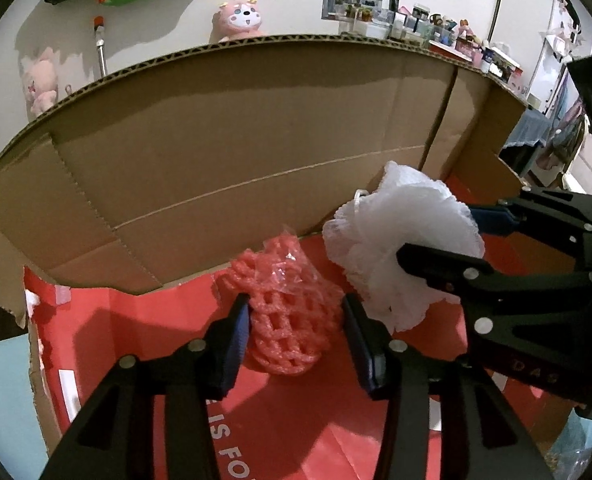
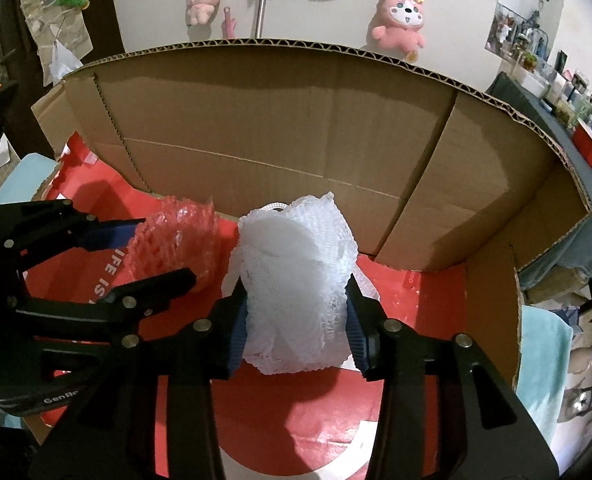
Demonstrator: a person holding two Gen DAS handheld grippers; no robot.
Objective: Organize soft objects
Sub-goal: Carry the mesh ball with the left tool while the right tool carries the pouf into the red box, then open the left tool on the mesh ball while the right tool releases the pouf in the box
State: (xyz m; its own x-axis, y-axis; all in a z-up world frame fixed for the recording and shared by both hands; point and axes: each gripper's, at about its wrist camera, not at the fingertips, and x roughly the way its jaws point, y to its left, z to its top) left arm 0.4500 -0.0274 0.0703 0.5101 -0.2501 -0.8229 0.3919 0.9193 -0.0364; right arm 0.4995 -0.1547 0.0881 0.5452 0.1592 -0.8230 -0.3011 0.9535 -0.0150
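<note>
A pink foam net (image 1: pixel 288 312) sits between the fingers of my left gripper (image 1: pixel 296 320), inside a cardboard box (image 1: pixel 216 152) with a red lining. The jaws stand on either side of it and touch it. My right gripper (image 2: pixel 296 316) is shut on a white mesh bath puff (image 2: pixel 296 284) and holds it just right of the pink net (image 2: pixel 176 240). In the left wrist view the puff (image 1: pixel 399 232) and the right gripper (image 1: pixel 439 240) show at the right. In the right wrist view the left gripper (image 2: pixel 156 248) shows at the left.
The box's tall back wall (image 2: pixel 296 128) and right side flap (image 2: pixel 475 200) close in the space. Its red floor (image 2: pixel 296 408) lies below both grippers. Pink plush toys (image 2: pixel 399 24) hang on the wall behind. A light blue cloth (image 2: pixel 543 360) lies outside the box at right.
</note>
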